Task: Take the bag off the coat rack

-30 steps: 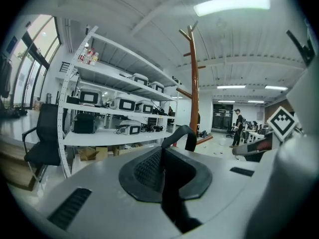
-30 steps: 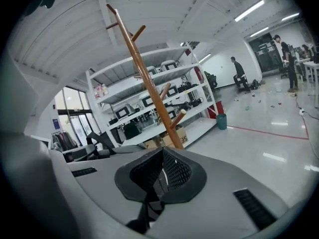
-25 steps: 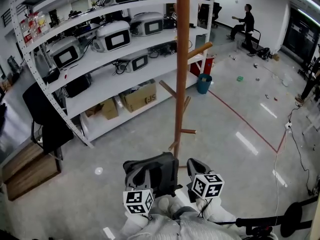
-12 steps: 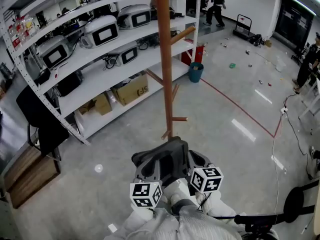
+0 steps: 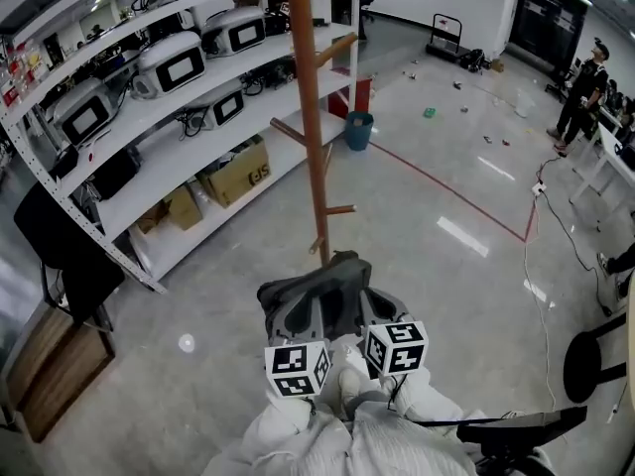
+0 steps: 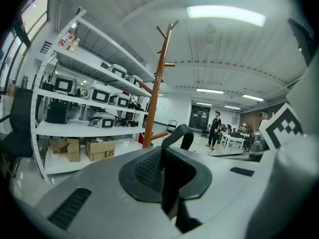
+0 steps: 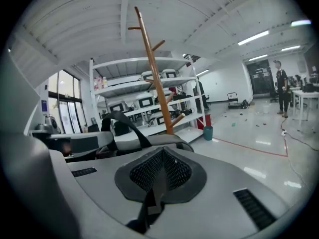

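from the head view you see the grey fabric bag [image 5: 316, 303] bunched low in front of your body, between the left claw [image 5: 294, 331] and the right claw [image 5: 381, 317]. it is in your grip, with the tall brown wooden coat rack [image 5: 308, 117] standing beyond it on the floor. from up there the claw tips are tucked into the fabric and their grip is hard to read.

the gripper views settle that. in the left gripper view the left claw [image 6: 167, 185] is pressed together on a black strap [image 6: 177, 133] that loops up out of the jaws. in the right gripper view the right claw [image 7: 153, 189] pinches a flat black band of the bag. this view also shows the bag's grey body [image 7: 158, 141] with another dark strap arching over it, just past the jaws. both views look up the coat rack [image 6: 155, 91] [image 7: 154, 76] to its pegs.

around you the pale glossy floor [image 5: 446, 296] carries a red line [image 5: 451, 194]. white metal shelving [image 5: 149, 132] holds grey boxy machines and a cardboard box [image 5: 236, 175]. a teal bin [image 5: 359, 130] sits near the shelving's end. a person in dark clothes [image 5: 581, 92] stands far right.
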